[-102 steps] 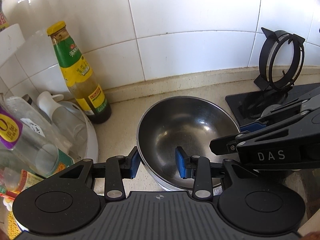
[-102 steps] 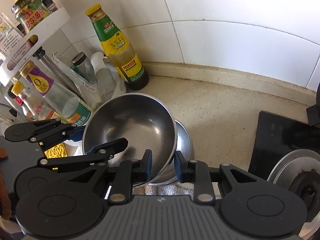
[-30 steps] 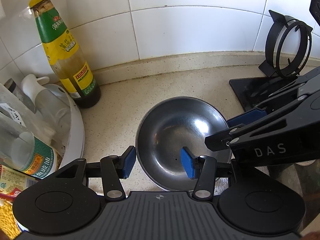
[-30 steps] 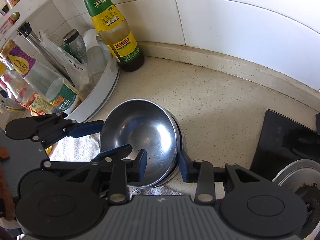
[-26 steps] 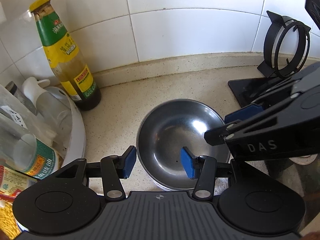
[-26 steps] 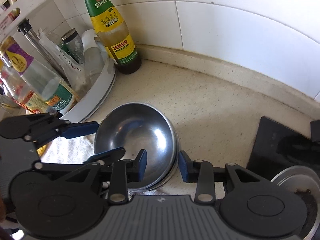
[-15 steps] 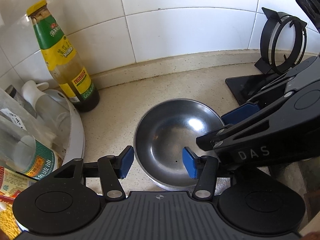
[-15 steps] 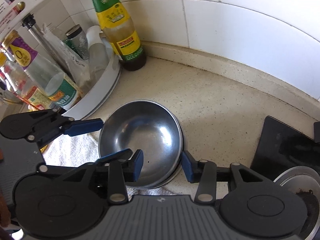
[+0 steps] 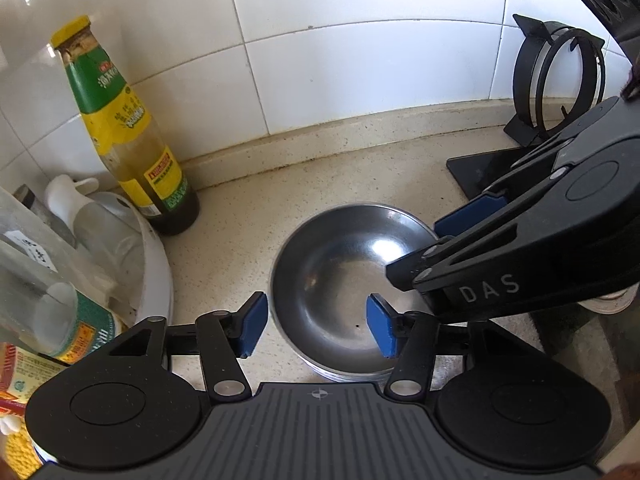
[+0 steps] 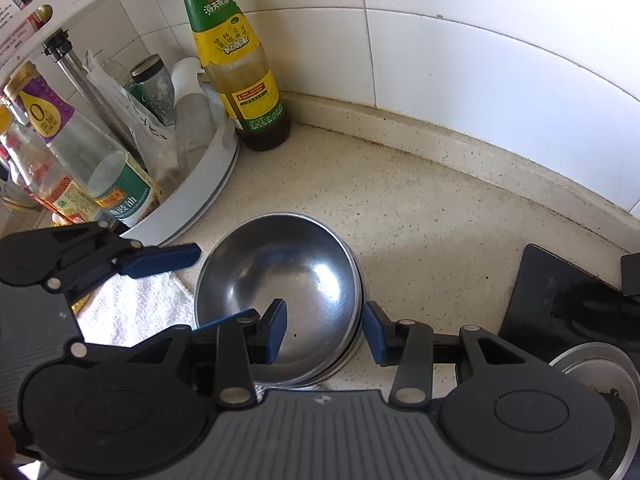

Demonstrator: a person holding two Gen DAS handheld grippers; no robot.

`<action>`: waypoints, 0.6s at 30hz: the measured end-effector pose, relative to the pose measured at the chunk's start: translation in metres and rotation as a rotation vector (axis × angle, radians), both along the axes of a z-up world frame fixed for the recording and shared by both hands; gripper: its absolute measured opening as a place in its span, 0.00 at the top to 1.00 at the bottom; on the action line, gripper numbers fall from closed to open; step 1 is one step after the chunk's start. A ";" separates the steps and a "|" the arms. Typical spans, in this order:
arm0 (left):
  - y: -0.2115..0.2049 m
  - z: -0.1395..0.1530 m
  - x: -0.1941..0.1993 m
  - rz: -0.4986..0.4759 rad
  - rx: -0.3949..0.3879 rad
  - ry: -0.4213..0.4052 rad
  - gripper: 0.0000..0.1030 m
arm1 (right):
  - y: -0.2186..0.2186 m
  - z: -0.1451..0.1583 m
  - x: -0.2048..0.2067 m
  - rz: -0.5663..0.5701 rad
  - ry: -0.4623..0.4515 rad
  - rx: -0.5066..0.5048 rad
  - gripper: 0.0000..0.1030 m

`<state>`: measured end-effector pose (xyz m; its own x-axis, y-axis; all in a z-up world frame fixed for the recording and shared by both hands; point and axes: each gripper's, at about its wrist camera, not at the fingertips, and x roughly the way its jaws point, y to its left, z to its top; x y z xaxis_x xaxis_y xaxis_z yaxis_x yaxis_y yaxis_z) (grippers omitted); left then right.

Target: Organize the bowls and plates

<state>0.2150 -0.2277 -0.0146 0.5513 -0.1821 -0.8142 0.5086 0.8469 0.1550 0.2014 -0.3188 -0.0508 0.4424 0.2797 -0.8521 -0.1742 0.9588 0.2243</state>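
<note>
Bowls (image 9: 340,280) sit stacked on the counter (image 10: 420,216), left claw (image 9: 316,326) and right claw (image 10: 324,330) both spread apart, gripping nothing.

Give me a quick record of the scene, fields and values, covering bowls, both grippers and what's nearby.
bowls: steel bowls nested in a stack on the counter
left gripper: open, straddling the stack's near rim
right gripper: open, straddling the stack's rim
sauce bottle: upright against the tiled wall
white rack: holds bottles, left of the bowls
white towel: beside the stack
</note>
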 end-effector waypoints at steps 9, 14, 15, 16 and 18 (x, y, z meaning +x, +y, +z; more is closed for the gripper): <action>0.005 0.004 -0.003 -0.001 0.019 -0.048 0.18 | -0.003 0.005 -0.001 0.005 -0.021 -0.007 0.56; 0.009 0.005 0.001 0.008 0.005 -0.038 0.18 | -0.004 0.000 0.001 0.005 -0.004 0.014 0.56; 0.010 0.005 0.001 0.004 0.003 -0.038 0.18 | -0.004 0.000 0.002 0.006 -0.004 0.017 0.56; 0.010 0.005 0.000 0.002 0.005 -0.039 0.18 | -0.003 0.000 0.001 0.007 -0.008 0.020 0.56; 0.012 0.004 -0.001 0.002 0.010 -0.041 0.18 | -0.004 0.003 -0.001 0.006 -0.023 0.022 0.56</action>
